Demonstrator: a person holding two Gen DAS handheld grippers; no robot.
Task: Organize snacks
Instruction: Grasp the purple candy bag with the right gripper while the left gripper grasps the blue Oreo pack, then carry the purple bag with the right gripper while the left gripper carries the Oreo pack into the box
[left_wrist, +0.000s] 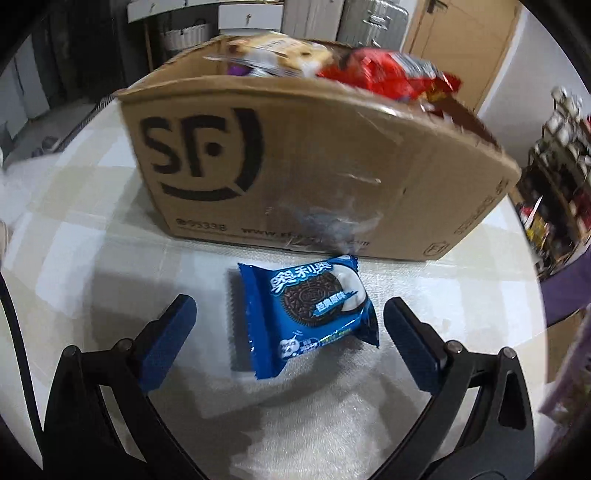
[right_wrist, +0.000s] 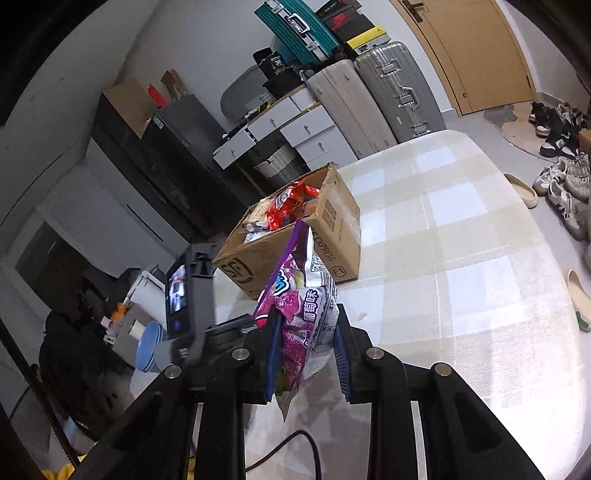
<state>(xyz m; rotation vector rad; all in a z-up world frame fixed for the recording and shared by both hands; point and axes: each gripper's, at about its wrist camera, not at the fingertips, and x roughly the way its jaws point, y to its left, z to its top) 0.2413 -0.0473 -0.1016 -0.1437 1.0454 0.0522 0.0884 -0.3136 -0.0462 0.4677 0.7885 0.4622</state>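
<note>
A blue cookie packet lies flat on the pale checked tablecloth, just in front of the brown cardboard box. My left gripper hangs over the packet, open, one blue pad on each side and neither touching it. The box holds several snack bags, a red one at its right end. In the right wrist view my right gripper is shut on a purple and white snack bag, lifted above the table, with the box beyond it.
The left gripper's body with its small screen shows at the left of the right wrist view. Suitcases, drawers and shoes stand on the floor beyond the round table. The table's right half is bare cloth.
</note>
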